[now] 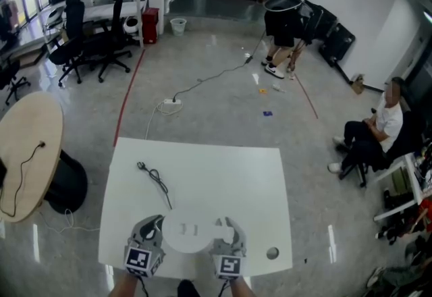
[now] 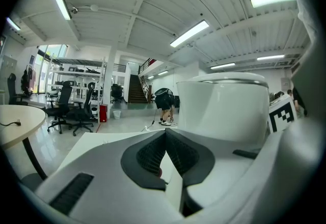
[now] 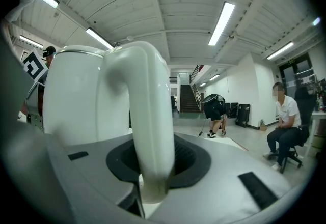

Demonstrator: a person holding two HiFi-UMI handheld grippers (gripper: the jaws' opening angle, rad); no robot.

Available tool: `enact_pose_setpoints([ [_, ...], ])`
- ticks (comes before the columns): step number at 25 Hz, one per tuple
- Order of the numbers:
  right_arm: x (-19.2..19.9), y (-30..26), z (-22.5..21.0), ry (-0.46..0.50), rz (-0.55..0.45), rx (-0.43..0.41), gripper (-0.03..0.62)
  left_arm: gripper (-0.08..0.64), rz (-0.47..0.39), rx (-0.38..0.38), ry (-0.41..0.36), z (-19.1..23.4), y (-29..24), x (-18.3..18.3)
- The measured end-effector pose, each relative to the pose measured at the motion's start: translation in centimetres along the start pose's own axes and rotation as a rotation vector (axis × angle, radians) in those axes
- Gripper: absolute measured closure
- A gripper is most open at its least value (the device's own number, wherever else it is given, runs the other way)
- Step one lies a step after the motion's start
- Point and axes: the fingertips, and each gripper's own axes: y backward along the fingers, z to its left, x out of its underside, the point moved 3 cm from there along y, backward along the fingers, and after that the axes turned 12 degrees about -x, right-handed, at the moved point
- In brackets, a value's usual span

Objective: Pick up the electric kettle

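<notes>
Where the electric kettle is found: at the near edge of the white desk, between the two grippers.
Right gripper: closed narrowly on the kettle's handle, which is clamped near its lower end between the dark pads.
Left gripper: jaws are brought together at the tips and nothing is held; the kettle body is seen just beside it, on its right.
Cable: laid loose on the desk, beyond the kettle and apart from it.
Seated person: placed well right of the desk.
</notes>
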Motion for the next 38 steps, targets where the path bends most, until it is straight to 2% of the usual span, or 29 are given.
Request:
enact_pose_setpoints([
  [6, -0.3, 0.3, 0.0, -0.023, -0.005, 0.005, 0.503, 0.552, -0.003, -0.008, 0.033, -0.3, 0.4, -0.2],
  [22, -4.0, 0.8, -0.1, -0.031, -0.058, 0.044, 0.506, 0.554, -0.062, -0.061, 0.014, -0.2, 1.1, -4.1],
  [38, -10.7, 1.4, 0.2, -0.007, -0.144, 0.083, 0.506, 0.554, -0.153, -0.122, 0.018, 0.4, 2.9, -11.2],
])
